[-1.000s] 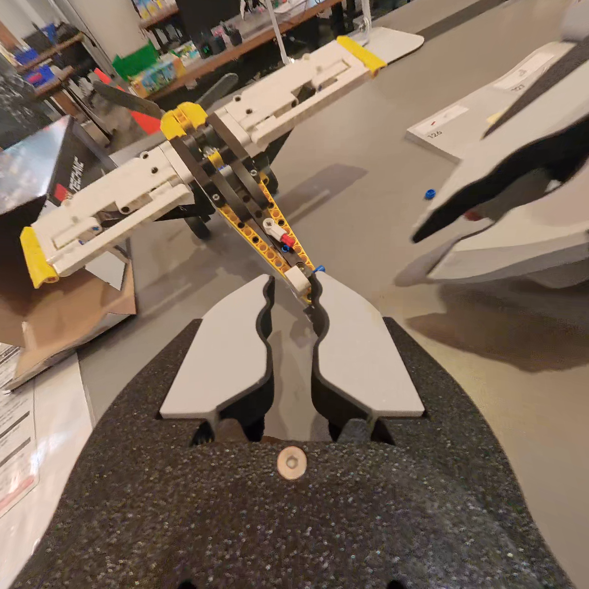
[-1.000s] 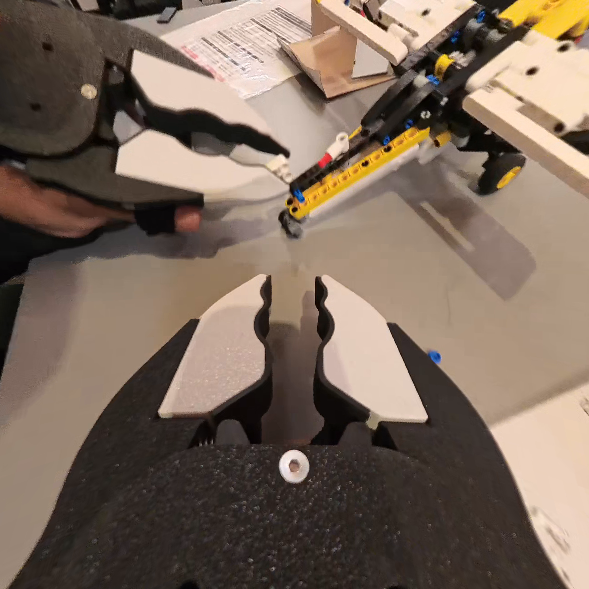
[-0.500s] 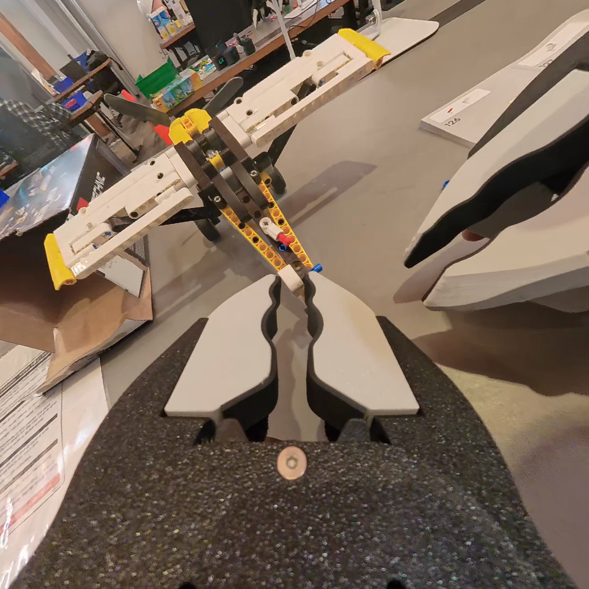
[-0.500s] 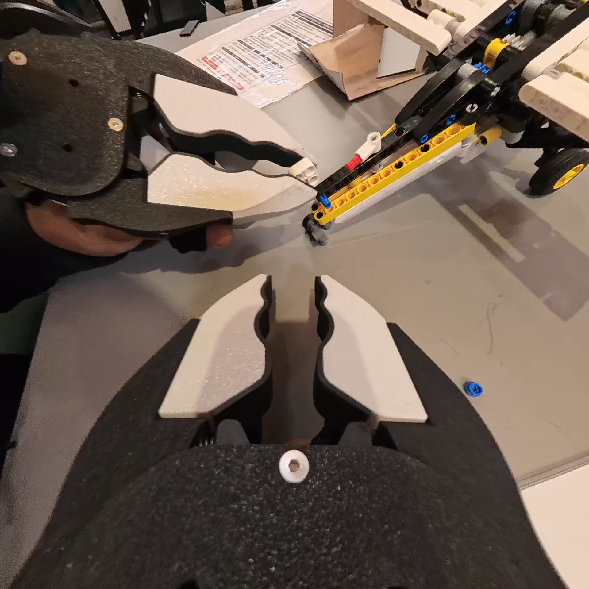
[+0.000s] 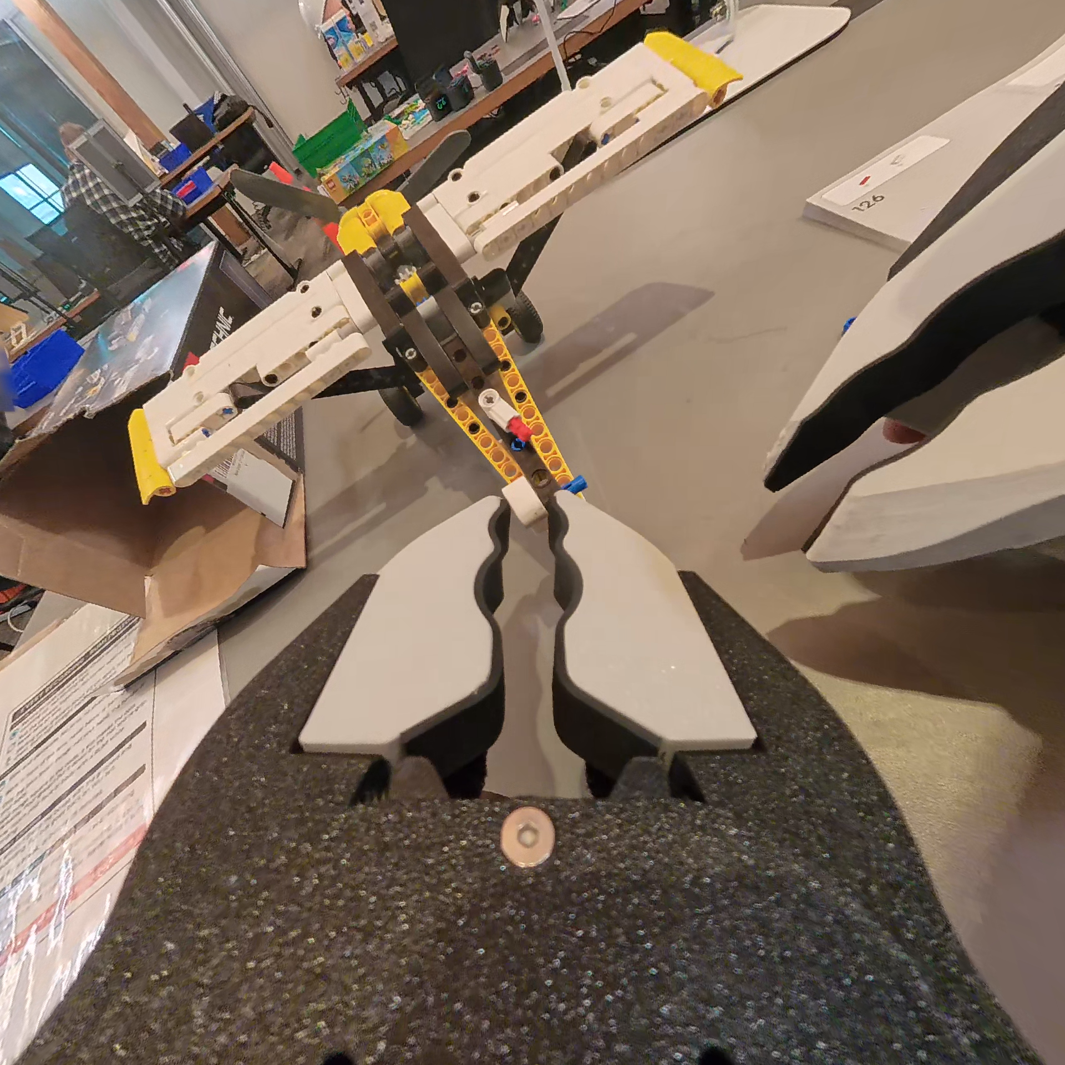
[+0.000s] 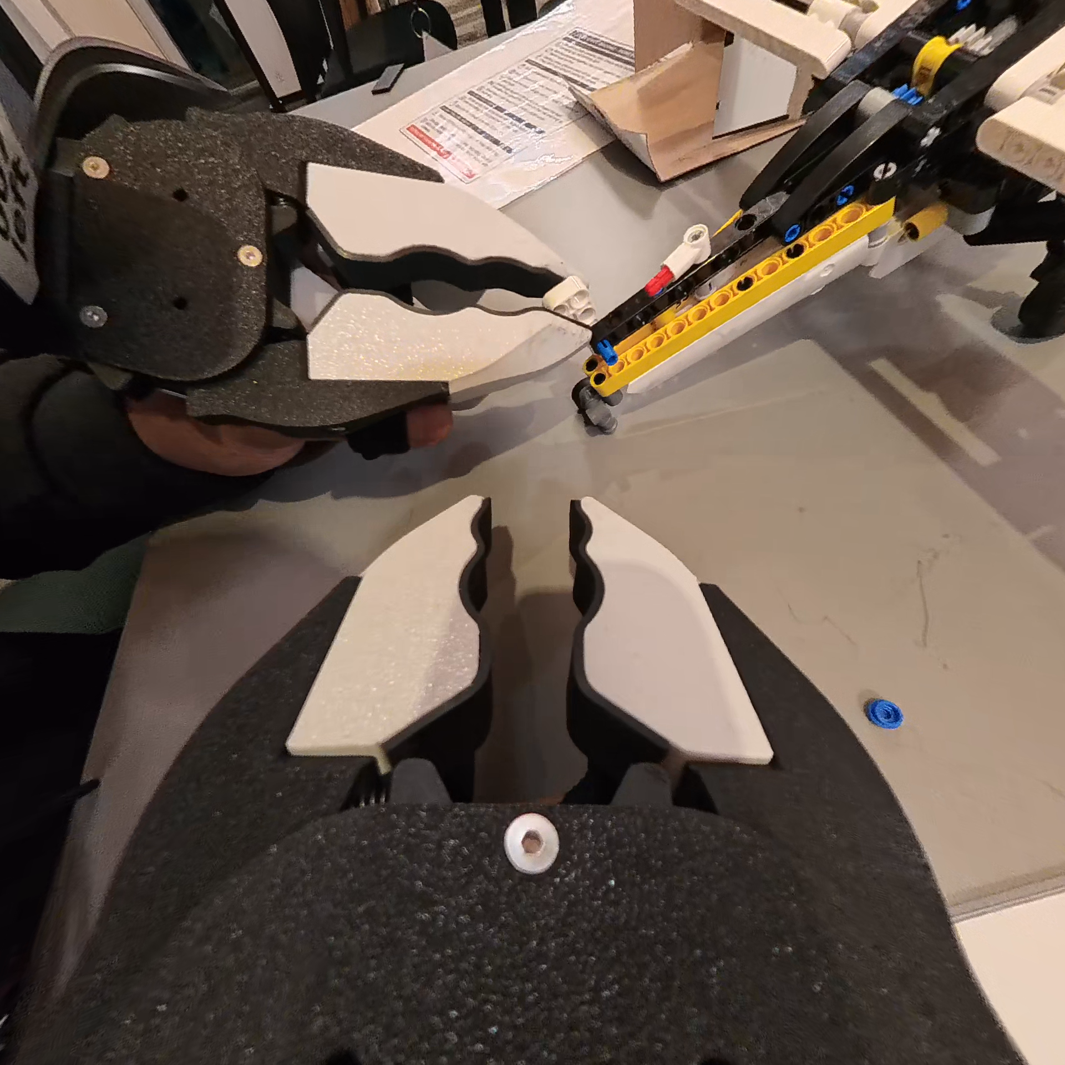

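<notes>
In my left wrist view, my left gripper (image 5: 529, 507) now pinches a small white connector piece (image 5: 527, 502) between its fingertips, both pads pressed on it. A second ago the tips stood wider around that piece; they have since narrowed onto it, so the grip looks made rather than merely lined up. The piece sits right at the low tail end of the toy plane (image 5: 461, 323), a white, yellow and black brick-built model standing on the grey bench (image 5: 663, 357). A torn cardboard box (image 5: 115, 518) lies to the left behind a wing, with a printed sheet (image 5: 63, 807) nearer me. My right gripper looms at the right edge, off to the side of the plane.

In my right wrist view, my right gripper (image 6: 530, 510) is spread with nothing between its pads, only bare bench beyond them, and its gap looks as it did a second ago. My left gripper (image 6: 567, 305) shows at upper left, clamped on the white connector piece (image 6: 570, 298) beside the plane's yellow tail beam (image 6: 732, 299). The tail now appears a little farther from my right fingertips. A small blue stud (image 6: 884, 713) lies loose on the bench to the right.
</notes>
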Demonstrator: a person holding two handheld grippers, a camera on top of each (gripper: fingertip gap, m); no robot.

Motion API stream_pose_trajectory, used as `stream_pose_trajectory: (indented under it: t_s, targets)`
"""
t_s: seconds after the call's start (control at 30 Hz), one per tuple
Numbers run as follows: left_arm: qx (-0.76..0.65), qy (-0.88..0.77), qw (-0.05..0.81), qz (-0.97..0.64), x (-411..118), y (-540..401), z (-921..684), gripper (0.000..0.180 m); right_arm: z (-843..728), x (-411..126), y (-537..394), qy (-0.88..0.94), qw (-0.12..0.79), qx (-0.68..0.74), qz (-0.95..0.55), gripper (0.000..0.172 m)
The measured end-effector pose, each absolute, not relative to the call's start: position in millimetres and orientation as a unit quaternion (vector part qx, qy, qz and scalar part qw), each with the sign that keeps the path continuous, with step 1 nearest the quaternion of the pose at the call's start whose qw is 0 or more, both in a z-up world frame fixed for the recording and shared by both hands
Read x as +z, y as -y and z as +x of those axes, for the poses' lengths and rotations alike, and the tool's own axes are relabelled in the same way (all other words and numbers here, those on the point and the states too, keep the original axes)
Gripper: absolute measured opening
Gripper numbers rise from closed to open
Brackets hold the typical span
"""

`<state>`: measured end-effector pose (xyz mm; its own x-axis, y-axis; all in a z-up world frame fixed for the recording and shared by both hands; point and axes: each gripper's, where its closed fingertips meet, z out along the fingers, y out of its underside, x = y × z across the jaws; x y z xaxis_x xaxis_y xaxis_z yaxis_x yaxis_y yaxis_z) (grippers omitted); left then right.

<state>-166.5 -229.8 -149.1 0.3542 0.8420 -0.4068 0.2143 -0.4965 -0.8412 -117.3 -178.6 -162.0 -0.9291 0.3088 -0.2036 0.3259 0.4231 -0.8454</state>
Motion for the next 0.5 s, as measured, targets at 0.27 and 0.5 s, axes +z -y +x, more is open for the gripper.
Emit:
stream_pose_trajectory:
  t_s: [0.27, 0.5]
  targets:
    - [0.447, 0.358, 0.350, -0.741, -149.1, 231.0, -166.9, 0.013, -116.5, -161.4, 177.5, -0.840, 0.019, -0.508, 0.190, 0.026]
    - [0.444, 0.362, 0.352, -0.740, -149.4, 231.8, -167.2, 0.013, -117.2, -162.0, 177.1, -0.837, 0.033, -0.509, 0.197, 0.026]
